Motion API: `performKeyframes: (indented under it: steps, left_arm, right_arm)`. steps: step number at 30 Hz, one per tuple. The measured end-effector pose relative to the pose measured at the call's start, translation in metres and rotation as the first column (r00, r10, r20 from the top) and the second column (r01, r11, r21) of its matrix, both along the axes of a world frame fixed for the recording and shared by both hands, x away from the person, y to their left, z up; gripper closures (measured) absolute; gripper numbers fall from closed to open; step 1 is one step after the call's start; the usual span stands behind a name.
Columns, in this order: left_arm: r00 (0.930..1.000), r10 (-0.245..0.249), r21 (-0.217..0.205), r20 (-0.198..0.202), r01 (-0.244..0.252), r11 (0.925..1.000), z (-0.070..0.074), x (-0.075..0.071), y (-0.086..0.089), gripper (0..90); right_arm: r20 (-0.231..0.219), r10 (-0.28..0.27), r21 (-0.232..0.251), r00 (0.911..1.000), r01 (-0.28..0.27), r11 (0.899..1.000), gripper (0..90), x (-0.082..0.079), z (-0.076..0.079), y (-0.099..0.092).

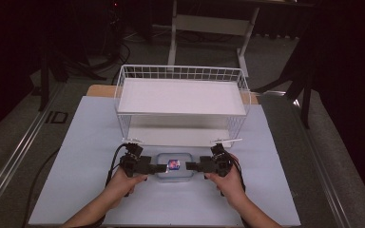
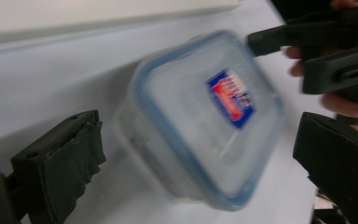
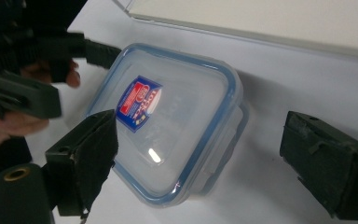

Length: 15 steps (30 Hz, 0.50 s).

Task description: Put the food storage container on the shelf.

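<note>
If jaws squeeze unevenly, clear plastic box with blue-rimmed lid and red-blue sticker [image 1: 173,166] may slip or spin on smooth white table [image 1: 76,142]; box at 6 o'clock of white wire shelf rack [image 1: 180,102]

Left gripper [image 1: 160,167] at box's 9 o'clock, right gripper [image 1: 189,166] at 3 o'clock, both level, wide open, holding nothing

Both forearms in from the near edge of the table, angled inward toward each other. Left hand [image 1: 122,183] wrapped around the left gripper [image 1: 161,167], pointing right with jaws spread wide. Right hand [image 1: 227,182] wrapped around the right gripper [image 1: 189,166], pointing left, jaws likewise wide apart. Tips facing each other near the middle, close but not touching.
</note>
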<state>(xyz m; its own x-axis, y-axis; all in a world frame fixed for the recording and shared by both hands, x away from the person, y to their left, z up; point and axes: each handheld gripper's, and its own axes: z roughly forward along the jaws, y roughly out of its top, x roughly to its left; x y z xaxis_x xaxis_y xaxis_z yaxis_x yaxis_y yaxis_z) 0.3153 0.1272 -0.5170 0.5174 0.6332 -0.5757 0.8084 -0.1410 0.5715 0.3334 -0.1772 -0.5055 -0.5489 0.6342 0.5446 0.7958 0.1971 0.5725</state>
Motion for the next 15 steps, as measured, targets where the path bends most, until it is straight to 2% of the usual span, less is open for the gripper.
performKeyframes:
  steps: [2,5,8,9,11,12,14,15]
  left_arm:
    - [0.9996,0.012,-0.015,-0.028,-0.012,0.9998,-0.003,0.001,0.001,2.9]
    - [0.9975,0.015,-0.042,-0.068,-0.018,0.9989,-0.008,0.002,0.002,2.9]
    - [0.9936,0.033,-0.081,-0.108,-0.042,0.9958,-0.012,0.001,0.005,7.1]
    - [0.9927,0.026,-0.085,-0.118,-0.036,0.9957,-0.013,0.001,0.005,7.1]
    - [0.9921,0.027,-0.084,-0.123,-0.037,0.9958,-0.014,-0.001,0.004,12.0]
    - [0.9909,0.021,-0.097,-0.133,-0.034,0.9947,-0.015,-0.002,0.004,16.1]
    - [0.9895,0.014,-0.098,-0.144,-0.028,0.9948,-0.017,-0.002,0.003,16.8]
    - [0.9895,0.017,-0.091,-0.143,-0.03,0.9954,-0.017,-0.002,0.002,21.4]
  right_arm:
    - [-0.04,-0.025,0.015,0.9989,0.025,1.0,14.0,0.002,-0.003,0.0]
    - [-0.072,-0.026,0.016,0.9971,0.027,1.0,16.9,0.005,-0.007,0.001]
    - [-0.111,-0.025,0.039,0.9935,0.029,0.999,20.1,0.006,-0.011,0.002]
    - [-0.13,-0.021,0.048,0.9913,0.028,0.998,23.0,0.006,-0.013,0.002]
    - [-0.164,-0.023,0.057,0.9861,0.033,0.998,28.7,0.006,-0.015,0.003]
    - [-0.178,-0.019,0.057,0.9839,0.029,0.998,29.5,0.006,-0.016,0.003]
    - [-0.198,-0.022,0.061,0.98,0.035,0.998,30.6,0.007,-0.018,0.003]
    - [-0.206,-0.023,0.054,0.9784,0.035,0.998,30.6,0.007,-0.018,0.004]
